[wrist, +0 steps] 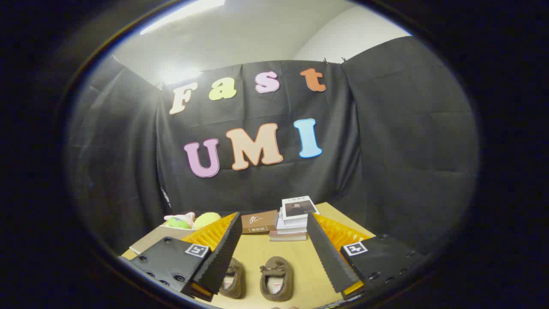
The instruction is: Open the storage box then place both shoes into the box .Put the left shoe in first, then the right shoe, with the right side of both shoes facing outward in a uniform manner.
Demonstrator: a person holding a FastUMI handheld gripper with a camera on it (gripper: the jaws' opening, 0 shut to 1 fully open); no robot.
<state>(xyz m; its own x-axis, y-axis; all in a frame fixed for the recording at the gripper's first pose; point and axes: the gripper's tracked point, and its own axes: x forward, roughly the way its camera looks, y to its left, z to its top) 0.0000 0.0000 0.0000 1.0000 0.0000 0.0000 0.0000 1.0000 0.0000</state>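
Note:
Two small brown slip-on shoes lie side by side on the light wooden table (257, 251), toes pointing away from me. The right-hand shoe (276, 278) sits in the gap between my fingers. The left-hand shoe (233, 279) is partly hidden behind my left finger (221, 253). My gripper (274, 253) is open wide and held above the shoes, with nothing between its fingers. The right finger (330, 257) stands apart from both shoes.
Beyond the fingers a stack of books (295, 219) rests near the table's far edge, with a brown box (258, 221) to its left. Farther left, a beige bin (156, 238) holds plush toys (191, 220).

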